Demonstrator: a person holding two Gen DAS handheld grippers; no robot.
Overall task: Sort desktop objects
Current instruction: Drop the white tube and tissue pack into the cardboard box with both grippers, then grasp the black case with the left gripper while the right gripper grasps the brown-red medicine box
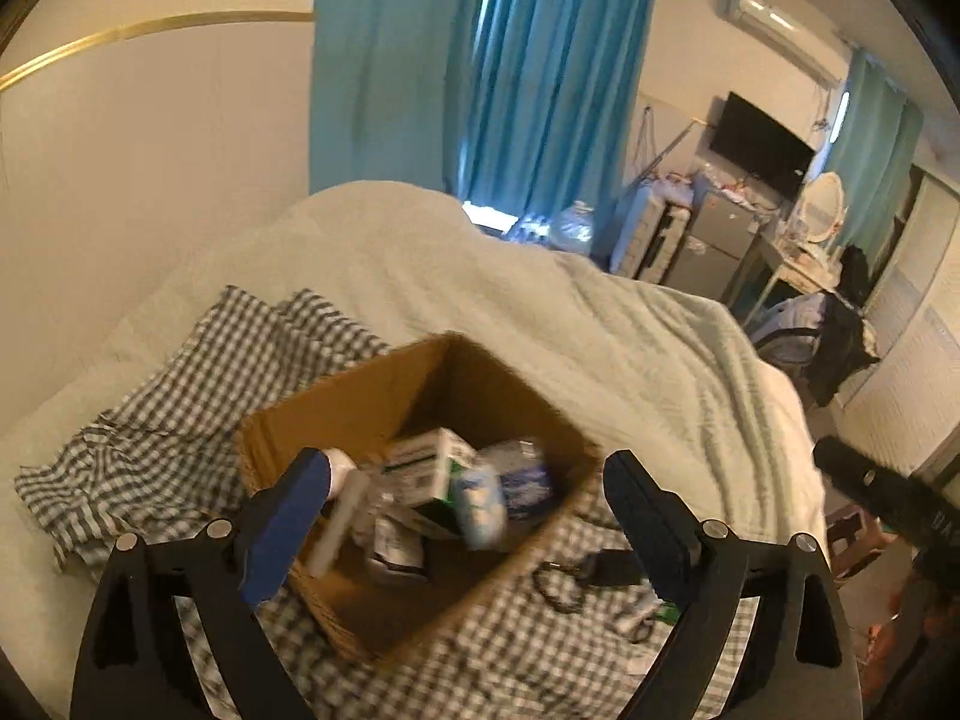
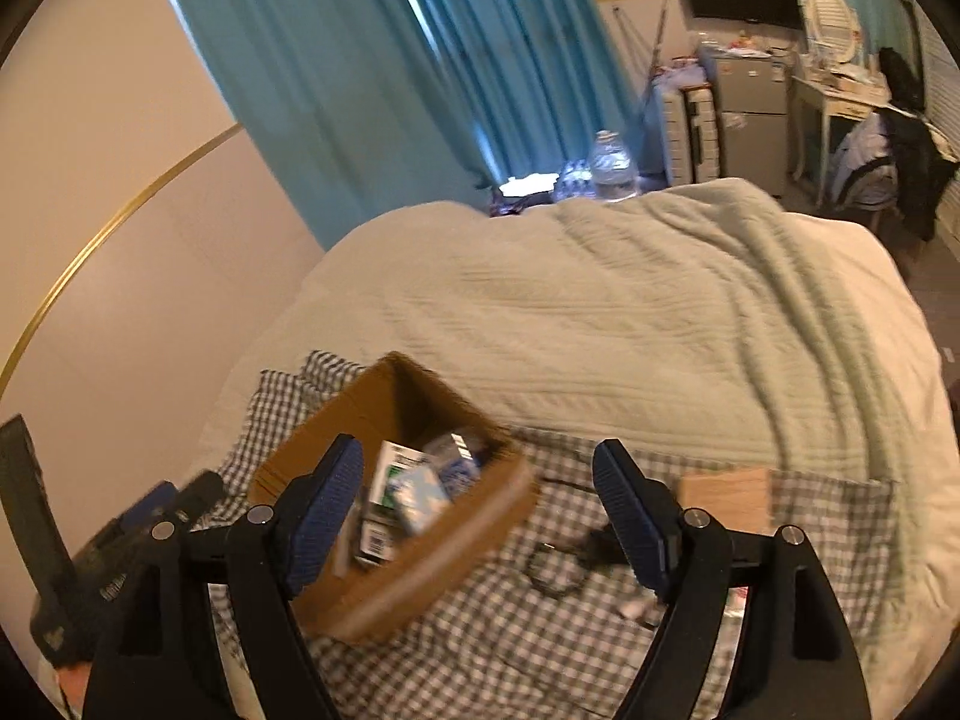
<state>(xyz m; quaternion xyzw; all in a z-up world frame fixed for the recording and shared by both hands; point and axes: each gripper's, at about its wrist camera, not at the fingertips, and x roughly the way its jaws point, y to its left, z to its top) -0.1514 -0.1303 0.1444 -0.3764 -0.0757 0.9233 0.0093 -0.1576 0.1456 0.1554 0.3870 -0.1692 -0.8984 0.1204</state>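
Both the left gripper and right gripper hang with jaws wide, empty. The box of packets sits on the checked cloth on the bed.

Open brown cardboard box sits on the checked cloth, packed with jumbled items: a green-and-white carton tilted against a blue-and-white packet. Black cord lies just beside it.

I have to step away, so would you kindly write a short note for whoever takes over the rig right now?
Left gripper: open, empty, in front of the cardboard box.
Right gripper: open, empty.
Done: several small packages lie in the box, which sits on the checked cloth.
Left: black scissors and a few small blurred items remain on the cloth right of the box; a tan block lies farther right.
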